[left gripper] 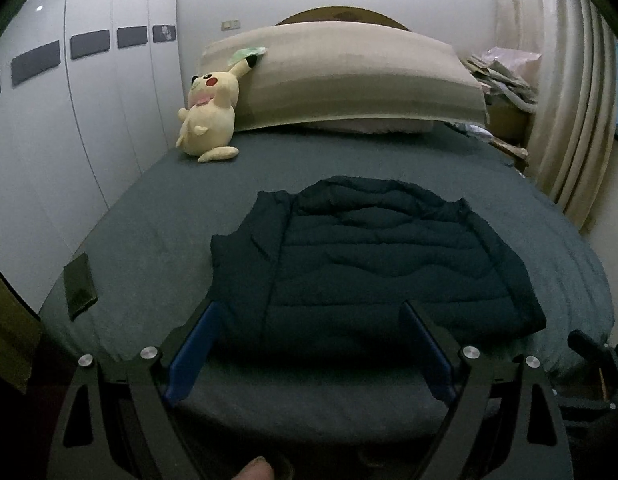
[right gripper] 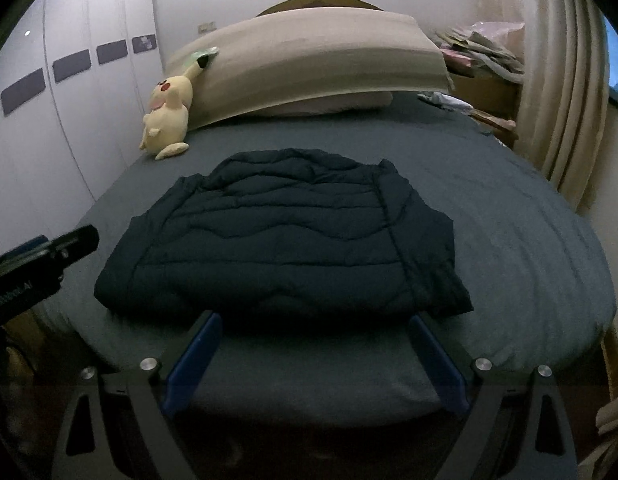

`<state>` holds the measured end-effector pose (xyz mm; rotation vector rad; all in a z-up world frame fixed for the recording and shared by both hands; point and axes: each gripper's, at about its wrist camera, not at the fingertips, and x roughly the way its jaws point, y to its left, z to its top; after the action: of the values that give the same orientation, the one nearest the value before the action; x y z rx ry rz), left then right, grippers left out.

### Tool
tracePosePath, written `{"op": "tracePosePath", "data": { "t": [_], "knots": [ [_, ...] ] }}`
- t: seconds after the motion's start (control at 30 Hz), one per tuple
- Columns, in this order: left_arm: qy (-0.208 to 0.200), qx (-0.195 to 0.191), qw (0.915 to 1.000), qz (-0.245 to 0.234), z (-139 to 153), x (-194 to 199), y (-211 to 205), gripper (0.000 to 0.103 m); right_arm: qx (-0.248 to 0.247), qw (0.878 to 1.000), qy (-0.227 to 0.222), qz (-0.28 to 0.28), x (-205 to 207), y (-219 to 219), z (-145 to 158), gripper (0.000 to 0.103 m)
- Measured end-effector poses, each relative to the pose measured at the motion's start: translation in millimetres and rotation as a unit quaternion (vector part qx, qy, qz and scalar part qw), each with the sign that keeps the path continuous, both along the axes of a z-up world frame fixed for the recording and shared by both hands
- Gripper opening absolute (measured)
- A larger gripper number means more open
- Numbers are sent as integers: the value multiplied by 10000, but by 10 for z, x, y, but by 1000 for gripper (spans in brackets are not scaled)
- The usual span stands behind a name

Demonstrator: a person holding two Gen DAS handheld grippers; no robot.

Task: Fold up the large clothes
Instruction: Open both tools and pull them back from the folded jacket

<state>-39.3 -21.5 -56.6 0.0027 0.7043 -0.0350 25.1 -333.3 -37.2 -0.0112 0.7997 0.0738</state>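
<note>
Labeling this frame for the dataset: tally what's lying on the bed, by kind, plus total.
Jacket: 1, dark, quilted, folded, lying in the middle of the bed
Plush toy: 1, yellow, propped against the pillow
Pillow: 1 beige; something pale shows under it, cannot tell what
Flat dark object: 1, near the left edge
Total: 4

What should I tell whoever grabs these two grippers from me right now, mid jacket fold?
Left gripper: open, holding nothing, above the near edge of the bed.
Right gripper: open, holding nothing, same spot.
Dark quilted jacket: flat on the bed, mid-mattress, sleeves apparently tucked in, roughly a rectangle.
Done: it looks folded at the sides.
Left: probably one more fold, then tidy the edges.
</note>
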Motion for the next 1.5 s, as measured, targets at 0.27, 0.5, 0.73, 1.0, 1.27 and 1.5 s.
{"op": "tracePosePath", "data": {
  "t": [0.27,0.5,0.73,1.0,1.27,1.5],
  "knots": [
    [-146,89,9998,74,87,-53,-25,91,-66,9999,-93,-89,-25,-5,58,97],
    [-245,55,9997,11,191,-108,-54,93,-154,9995,-234,-154,-58,-18,153,102],
    [-290,31,9996,-37,226,-135,-70,94,-169,9994,-249,-174,-67,-25,174,102],
    [-232,-1,9997,-20,212,-115,-70,94,-199,9994,-242,-175,-55,-31,167,102],
    [-235,-56,9997,-32,217,-122,-71,94,-208,9991,-325,-183,-89,-25,218,102],
    [-311,-127,9994,75,246,-146,-37,94,-186,9990,-353,-176,-93,-41,252,102]
  ]
}}
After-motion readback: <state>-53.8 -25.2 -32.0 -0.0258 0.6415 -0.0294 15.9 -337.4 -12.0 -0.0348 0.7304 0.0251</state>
